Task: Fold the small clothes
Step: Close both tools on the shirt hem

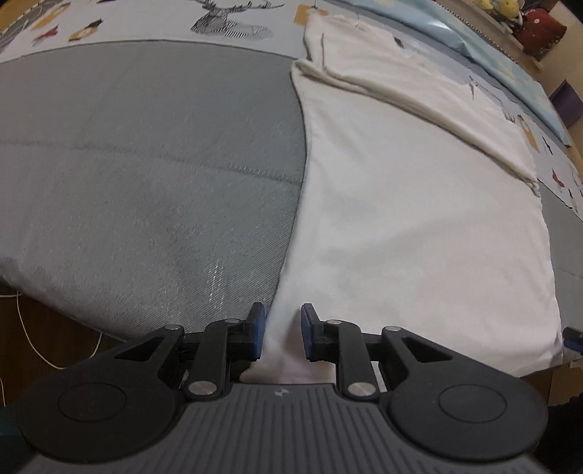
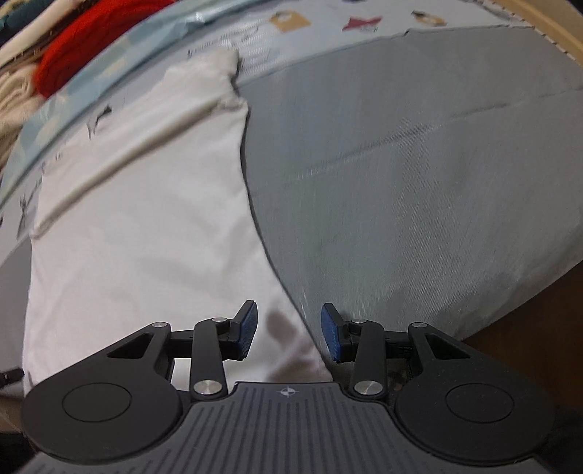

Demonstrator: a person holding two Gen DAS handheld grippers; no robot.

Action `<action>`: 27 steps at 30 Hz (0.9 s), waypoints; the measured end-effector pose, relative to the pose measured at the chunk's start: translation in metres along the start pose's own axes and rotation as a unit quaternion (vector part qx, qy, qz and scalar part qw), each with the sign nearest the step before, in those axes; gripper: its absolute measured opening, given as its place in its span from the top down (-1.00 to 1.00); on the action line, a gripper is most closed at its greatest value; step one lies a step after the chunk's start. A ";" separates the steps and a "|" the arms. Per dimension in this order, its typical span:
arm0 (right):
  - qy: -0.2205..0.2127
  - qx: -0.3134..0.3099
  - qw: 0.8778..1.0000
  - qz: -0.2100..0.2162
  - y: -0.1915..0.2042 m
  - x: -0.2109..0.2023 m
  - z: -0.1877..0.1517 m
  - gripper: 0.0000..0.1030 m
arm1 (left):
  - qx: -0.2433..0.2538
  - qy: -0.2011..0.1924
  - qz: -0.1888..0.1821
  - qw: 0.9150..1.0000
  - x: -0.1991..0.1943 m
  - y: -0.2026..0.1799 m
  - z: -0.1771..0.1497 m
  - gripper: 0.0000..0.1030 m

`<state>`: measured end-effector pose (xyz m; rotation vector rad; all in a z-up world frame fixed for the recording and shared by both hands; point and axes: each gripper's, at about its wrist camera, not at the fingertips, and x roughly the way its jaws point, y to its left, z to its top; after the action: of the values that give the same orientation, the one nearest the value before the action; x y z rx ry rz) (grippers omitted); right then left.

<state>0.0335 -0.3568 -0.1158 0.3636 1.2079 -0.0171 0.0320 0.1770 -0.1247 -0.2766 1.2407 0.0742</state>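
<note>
A white garment (image 1: 400,218) lies flat on the grey bedspread (image 1: 145,164), with a folded-over band running across its far part. Its near left corner passes between the blue pads of my left gripper (image 1: 282,328). The jaws stand a little apart and a gap shows beside the cloth. In the right wrist view, the same white garment (image 2: 145,237) fills the left half, and its near right edge runs between the pads of my right gripper (image 2: 289,328). That gripper is open wider and partly over the grey bedspread (image 2: 419,182). Both grippers point steeply down at the near hem.
A patterned sheet (image 1: 145,22) with animal prints lies beyond the grey cover. Pale blue bedding (image 1: 492,47) and a red fabric item (image 2: 83,47) sit at the far side. The bed's near edge drops to a wooden floor (image 2: 528,339), where a white cable (image 1: 29,328) lies.
</note>
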 end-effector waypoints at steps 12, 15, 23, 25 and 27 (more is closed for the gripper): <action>0.039 -0.031 0.999 -0.016 0.003 0.015 -0.008 0.16 | 0.021 0.025 0.017 0.999 0.018 -0.009 0.000 0.54; 0.036 -0.043 0.998 -0.014 0.006 0.013 -0.009 0.28 | 0.025 0.023 0.018 0.999 0.020 -0.010 -0.001 0.54; 0.025 -0.046 0.998 0.021 0.007 0.004 -0.008 0.93 | 0.039 -0.004 -0.011 0.999 0.003 -0.017 -0.007 0.95; -0.004 -0.022 0.999 0.040 0.001 -0.013 -0.004 0.94 | 0.042 -0.023 -0.035 0.998 -0.011 -0.019 -0.010 0.95; -0.026 -0.002 0.999 0.048 -0.007 -0.030 -0.001 0.94 | 0.043 -0.025 -0.038 0.998 -0.017 -0.019 -0.014 0.95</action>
<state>0.0198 -0.3688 -0.0905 0.4150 1.1379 0.0589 0.0177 0.1569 -0.1094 -0.2454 1.1786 -0.0383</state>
